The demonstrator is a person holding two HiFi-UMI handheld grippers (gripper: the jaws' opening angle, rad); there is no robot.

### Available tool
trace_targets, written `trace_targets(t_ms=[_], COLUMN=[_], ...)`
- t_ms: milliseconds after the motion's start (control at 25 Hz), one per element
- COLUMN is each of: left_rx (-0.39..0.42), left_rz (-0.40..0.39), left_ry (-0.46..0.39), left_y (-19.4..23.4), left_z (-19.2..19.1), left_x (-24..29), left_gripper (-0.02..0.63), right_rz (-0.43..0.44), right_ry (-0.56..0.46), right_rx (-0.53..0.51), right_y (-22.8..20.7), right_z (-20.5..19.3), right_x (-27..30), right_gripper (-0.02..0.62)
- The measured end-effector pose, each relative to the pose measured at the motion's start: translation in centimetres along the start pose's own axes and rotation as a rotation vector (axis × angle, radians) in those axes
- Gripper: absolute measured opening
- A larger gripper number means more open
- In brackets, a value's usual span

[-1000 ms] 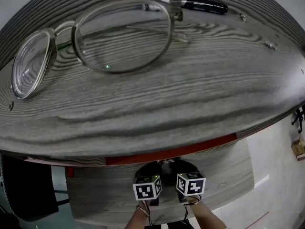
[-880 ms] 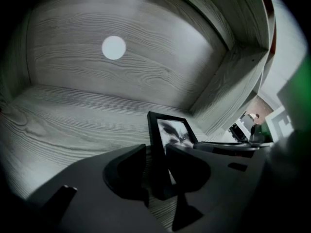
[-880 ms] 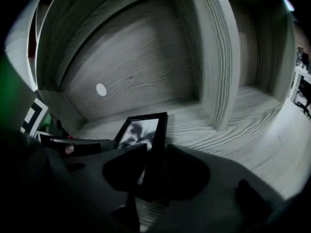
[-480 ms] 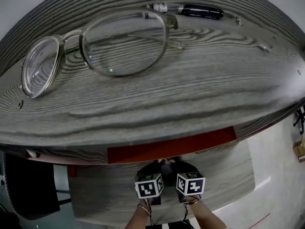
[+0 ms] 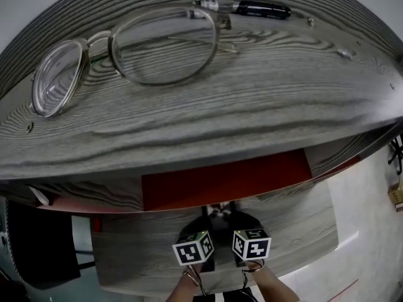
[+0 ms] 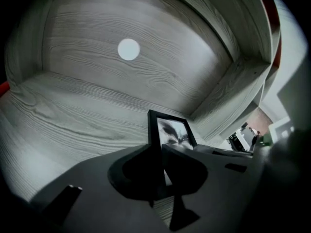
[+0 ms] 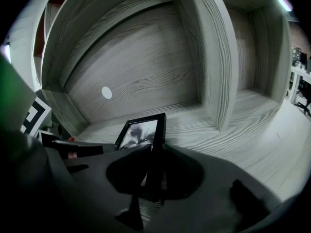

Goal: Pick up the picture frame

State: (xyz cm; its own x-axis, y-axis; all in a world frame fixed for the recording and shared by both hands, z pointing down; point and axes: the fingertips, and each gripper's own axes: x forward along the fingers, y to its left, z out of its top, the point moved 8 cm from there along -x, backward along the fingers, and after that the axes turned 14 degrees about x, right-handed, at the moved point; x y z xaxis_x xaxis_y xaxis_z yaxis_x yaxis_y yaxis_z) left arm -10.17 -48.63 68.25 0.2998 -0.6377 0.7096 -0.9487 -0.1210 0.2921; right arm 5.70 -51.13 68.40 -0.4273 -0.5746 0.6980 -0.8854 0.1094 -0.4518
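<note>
Grey shelf (image 7: 194,125) holds picture frame (image 6: 171,129) standing. Jaws just closing, left gripper (image 6: 158,152) clamps its nine o'clock rail, right gripper (image 7: 154,149) its three o'clock. Judged light, stiff, glass fragile; rails correct hold.

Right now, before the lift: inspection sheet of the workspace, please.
Surface: grey wood-grain shelf floor.
Job's things: picture frame, black, standing in the compartment.
Clutter: eyeglasses and marker pen lying on the top board.
Grippers: left tongs pinch the frame's left edge and right tongs its right edge; both have just been closing.
Cables: nothing seen.
Surroundings: white dot on the back panel; divider to the frame's right; red panel under the top board.
</note>
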Motion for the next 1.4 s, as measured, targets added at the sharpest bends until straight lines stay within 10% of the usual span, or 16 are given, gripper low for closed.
trace_targets(t_ms=[1400], left_rx=[0.090], left_rz=[-0.091], left_ry=[-0.273], left_y=[-1.9], left_z=[5.2], left_x=[-15.2], left_gripper=[0.079], right_rz=[0.053], right_ry=[-0.239], right_rx=[-0.044], right_y=[10.0], right_z=[2.7], right_x=[-13.4], right_gripper=[0.086])
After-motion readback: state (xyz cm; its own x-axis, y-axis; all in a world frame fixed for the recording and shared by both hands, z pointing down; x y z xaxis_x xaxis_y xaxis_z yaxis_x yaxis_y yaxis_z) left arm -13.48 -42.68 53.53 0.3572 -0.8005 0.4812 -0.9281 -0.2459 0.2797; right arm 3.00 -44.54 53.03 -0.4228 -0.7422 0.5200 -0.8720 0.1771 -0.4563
